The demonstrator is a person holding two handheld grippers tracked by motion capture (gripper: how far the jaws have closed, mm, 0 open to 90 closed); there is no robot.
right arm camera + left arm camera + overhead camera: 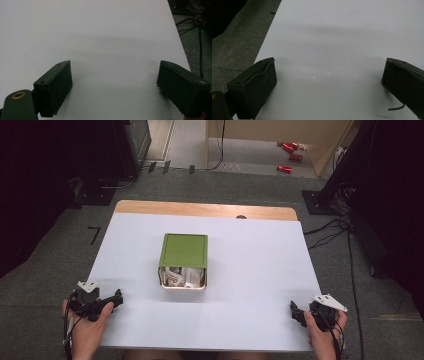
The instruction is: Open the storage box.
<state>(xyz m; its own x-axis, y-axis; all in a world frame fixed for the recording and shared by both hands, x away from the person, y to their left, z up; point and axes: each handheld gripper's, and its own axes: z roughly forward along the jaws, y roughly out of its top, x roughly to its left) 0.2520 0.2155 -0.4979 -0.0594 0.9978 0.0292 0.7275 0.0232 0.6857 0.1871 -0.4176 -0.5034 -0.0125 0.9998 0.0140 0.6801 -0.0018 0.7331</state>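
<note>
A green box (183,251) lies on its side in the middle of the white table (250,270), its open mouth toward me with white and red packets (181,277) inside. My left gripper (118,298) rests near the table's front left corner, held in a hand. In the left gripper view that gripper (329,72) is open, with bare white tabletop between the jaws. My right gripper (295,312) sits near the front right corner. The right gripper view shows it (115,75) open too, over bare tabletop.
The table's wooden far edge (205,209) shows beyond the white cover. Grey carpet surrounds the table, with black cables (345,230) on the right and red cans (290,150) on the floor far behind. Dark equipment stands at both back corners.
</note>
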